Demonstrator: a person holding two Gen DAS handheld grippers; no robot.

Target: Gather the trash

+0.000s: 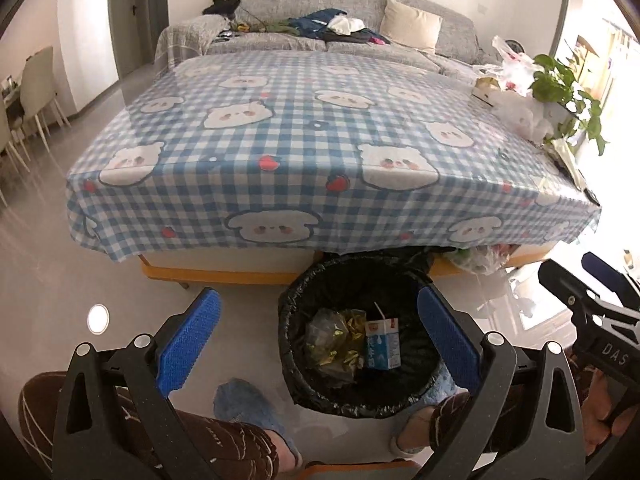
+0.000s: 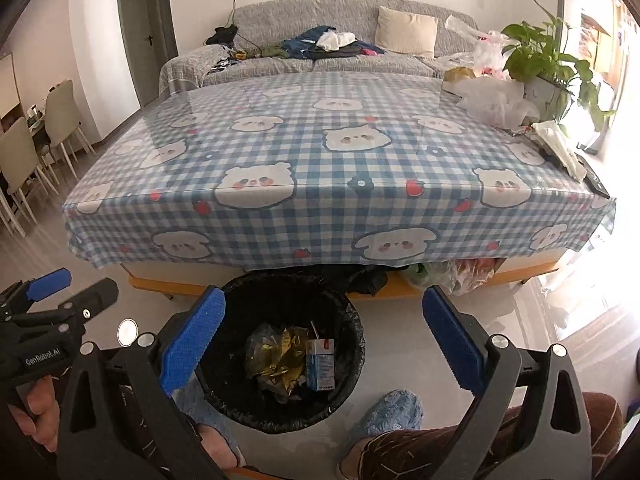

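Note:
A black-lined trash bin (image 1: pixel 296 360) (image 2: pixel 356 340) stands on the floor in front of the table. Inside lie a blue and white milk carton (image 1: pixel 383 344) (image 2: pixel 320 364) with a straw and crumpled gold and clear wrappers (image 1: pixel 332 340) (image 2: pixel 276 356). My left gripper (image 1: pixel 318 340) is open and empty, held above the bin. My right gripper (image 2: pixel 324 340) is open and empty, also above the bin. The right gripper's body shows at the right edge of the left wrist view (image 1: pixel 592 320), and the left gripper's body shows at the left of the right wrist view (image 2: pixel 52 312).
A low table with a blue checked bear tablecloth (image 1: pixel 300 140) (image 2: pixel 320 160) holds plastic bags (image 1: pixel 516 92) (image 2: pixel 492 100), a potted plant (image 1: pixel 560 84) (image 2: pixel 548 64) and papers at its right end. A grey sofa (image 2: pixel 320 40) stands behind. My slippered feet (image 2: pixel 392 412) flank the bin. Dining chairs (image 2: pixel 36 136) stand left.

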